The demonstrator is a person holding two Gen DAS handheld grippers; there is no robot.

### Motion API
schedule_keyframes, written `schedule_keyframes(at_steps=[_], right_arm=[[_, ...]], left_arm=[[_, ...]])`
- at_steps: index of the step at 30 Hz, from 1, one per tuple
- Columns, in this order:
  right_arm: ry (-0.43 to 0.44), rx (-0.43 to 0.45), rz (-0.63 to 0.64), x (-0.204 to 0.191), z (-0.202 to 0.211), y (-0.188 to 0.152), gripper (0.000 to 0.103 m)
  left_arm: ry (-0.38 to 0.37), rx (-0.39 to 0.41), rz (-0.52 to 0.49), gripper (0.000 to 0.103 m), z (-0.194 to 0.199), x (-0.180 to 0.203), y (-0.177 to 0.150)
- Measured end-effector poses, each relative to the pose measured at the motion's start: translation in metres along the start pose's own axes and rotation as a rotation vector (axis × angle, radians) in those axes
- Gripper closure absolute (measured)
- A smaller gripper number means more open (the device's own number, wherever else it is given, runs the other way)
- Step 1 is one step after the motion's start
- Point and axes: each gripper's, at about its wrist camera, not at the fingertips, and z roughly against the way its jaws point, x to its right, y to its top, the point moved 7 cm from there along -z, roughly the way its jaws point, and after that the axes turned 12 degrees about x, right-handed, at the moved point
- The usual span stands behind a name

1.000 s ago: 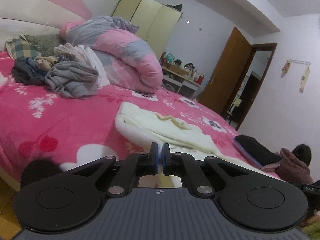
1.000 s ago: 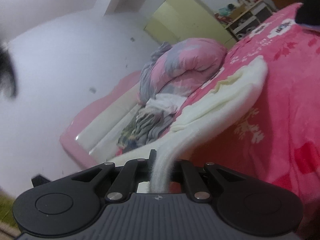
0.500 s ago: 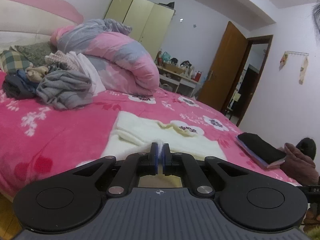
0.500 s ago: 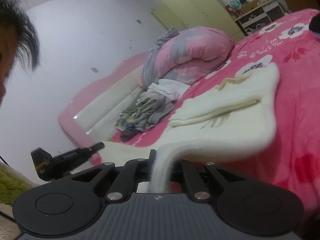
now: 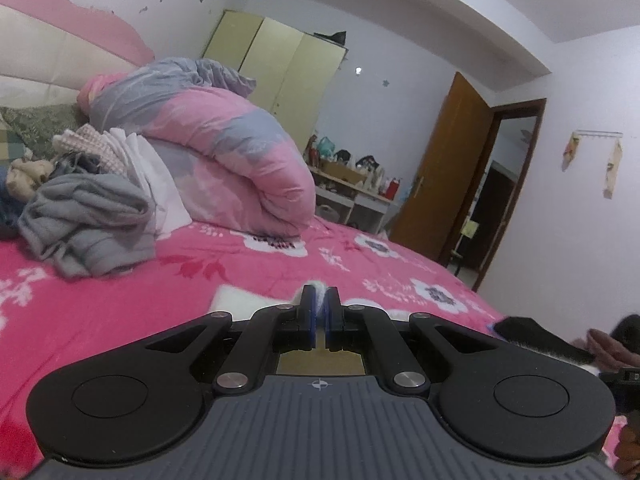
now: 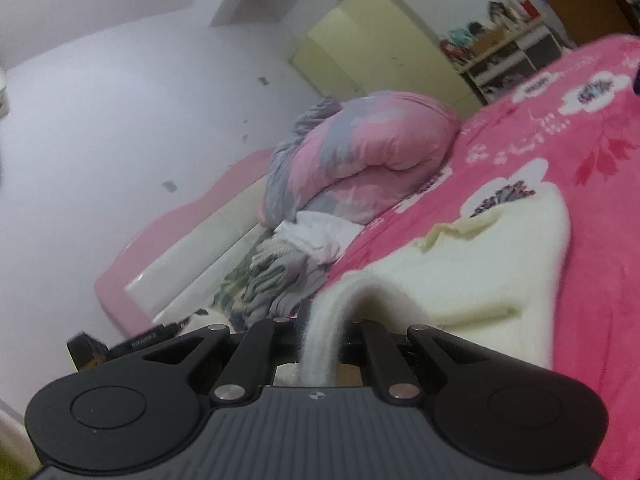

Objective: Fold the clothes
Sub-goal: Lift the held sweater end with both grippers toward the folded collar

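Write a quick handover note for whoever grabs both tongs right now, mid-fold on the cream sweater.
Left tongs: shut on a pinch of the cream sweater.
Right tongs: shut on the sweater's thick edge, which drapes over them.
Sweater lies on the pink floral blanket, partly doubled over.
Done: both edges gripped, fold in progress.
Left: lay the fold down, flatten, release. The pile of unfolded clothes by the rolled duvet is not yet folded.

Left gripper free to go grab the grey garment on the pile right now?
Probably not. The left gripper is shut on the cream garment, so it would have to let go first. The grey garment lies uncovered on the pink bedspread, off to the side.
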Motion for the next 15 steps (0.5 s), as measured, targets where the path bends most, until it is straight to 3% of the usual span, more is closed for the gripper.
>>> schedule_keyframes(at_steps=[15], right_arm=[[-0.108, 0.04, -0.065, 0.079, -0.094, 0.058, 0.097]], left_arm=[[0.059, 0.003, -0.009, 0.102, -0.131, -0.019, -0.003]])
